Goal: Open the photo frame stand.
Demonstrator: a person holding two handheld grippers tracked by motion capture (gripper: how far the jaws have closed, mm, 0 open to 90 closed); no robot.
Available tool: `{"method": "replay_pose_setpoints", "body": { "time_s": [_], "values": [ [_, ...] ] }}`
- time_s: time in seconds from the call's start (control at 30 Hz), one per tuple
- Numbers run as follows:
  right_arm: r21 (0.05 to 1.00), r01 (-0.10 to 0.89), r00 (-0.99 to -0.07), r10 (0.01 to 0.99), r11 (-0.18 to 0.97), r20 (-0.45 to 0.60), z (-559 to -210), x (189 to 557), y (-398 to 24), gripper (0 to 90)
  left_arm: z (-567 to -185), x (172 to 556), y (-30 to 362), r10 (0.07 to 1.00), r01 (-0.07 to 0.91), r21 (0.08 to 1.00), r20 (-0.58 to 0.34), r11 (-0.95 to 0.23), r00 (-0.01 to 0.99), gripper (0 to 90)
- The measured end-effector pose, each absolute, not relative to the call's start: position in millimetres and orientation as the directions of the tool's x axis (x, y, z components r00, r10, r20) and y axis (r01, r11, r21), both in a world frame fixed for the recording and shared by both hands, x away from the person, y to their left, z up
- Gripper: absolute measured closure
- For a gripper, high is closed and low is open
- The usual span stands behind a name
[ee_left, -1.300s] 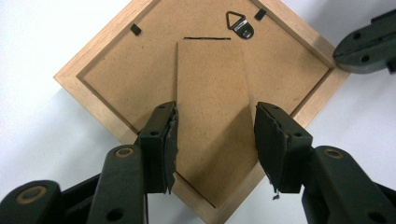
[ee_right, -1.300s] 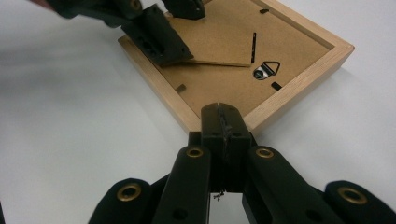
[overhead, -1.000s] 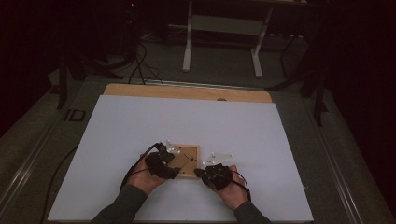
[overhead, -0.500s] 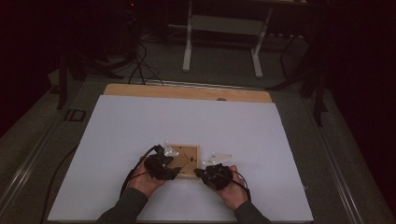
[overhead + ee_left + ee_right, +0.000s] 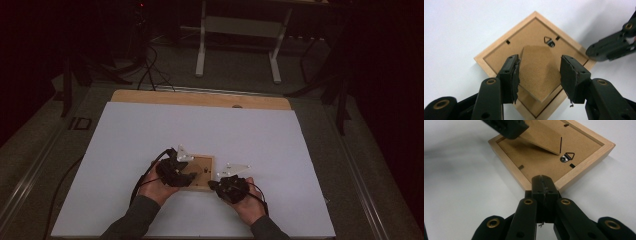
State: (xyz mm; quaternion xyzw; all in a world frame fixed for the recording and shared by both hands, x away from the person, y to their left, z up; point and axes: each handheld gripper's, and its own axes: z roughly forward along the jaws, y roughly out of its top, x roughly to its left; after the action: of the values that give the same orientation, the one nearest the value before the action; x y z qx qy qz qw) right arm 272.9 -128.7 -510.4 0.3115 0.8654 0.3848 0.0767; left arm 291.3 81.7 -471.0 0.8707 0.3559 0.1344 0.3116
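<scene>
Picture frame (image 5: 499, 53) lies face down, its stand (image 5: 539, 70) between left gripper (image 5: 539, 76) jaws

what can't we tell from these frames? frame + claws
- Front of the picture frame: it lies face down on the table in all views.
- Near corner of the frame, left gripper view: cut off by the bottom edge, between the left claw arms.
- Whether the shut right claw touches the frame: its own tips hide the contact.
- Hanging hook, high view: too small to make out.
- Stand flap hinge: not clear.
</scene>
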Motion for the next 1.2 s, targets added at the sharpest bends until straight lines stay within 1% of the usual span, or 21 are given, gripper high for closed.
{"method": "replay_pose_setpoints", "body": {
  "time_s": [0.43,0.57,0.7,0.83,1.0,1.2],
  "values": [
    [0.716,0.488,-0.791,0.6,0.5,0.12,-510.9,273.4,-129.4,89.9,-470.5,293.8,83.7,0.705,0.548,0.644,-0.017,-0.534,0.709,51.0],
    [0.717,0.491,-0.788,0.602,0.495,0.124,-511.1,273.3,-129.6,89.9,-471.6,294.8,87.2,0.707,0.56,0.656,-0.056,-0.507,0.705,50.6],
    [0.717,0.492,-0.788,0.602,0.494,0.125,-511.1,273.4,-129.8,89.8,-471.9,296.2,90.2,0.702,0.568,0.665,-0.091,-0.485,0.706,46.6],
    [0.717,0.494,-0.787,0.603,0.492,0.128,-511.2,273.4,-129.9,89.8,-470.9,296.9,91.5,0.707,0.569,0.674,-0.097,-0.472,0.701,42.4],
    [0.719,0.492,-0.787,0.604,0.49,0.127,-511.3,273.1,-129.9,89.3,-469.0,298.6,96.9,0.716,0.582,0.682,-0.121,-0.443,0.688,40.2],
    [0.72,0.49,-0.791,0.598,0.492,0.129,-511.2,271.9,-129.6,85.8,-468.8,301.3,105.4,0.722,0.611,0.681,-0.174,-0.403,0.67,38.1]
  ]
}}
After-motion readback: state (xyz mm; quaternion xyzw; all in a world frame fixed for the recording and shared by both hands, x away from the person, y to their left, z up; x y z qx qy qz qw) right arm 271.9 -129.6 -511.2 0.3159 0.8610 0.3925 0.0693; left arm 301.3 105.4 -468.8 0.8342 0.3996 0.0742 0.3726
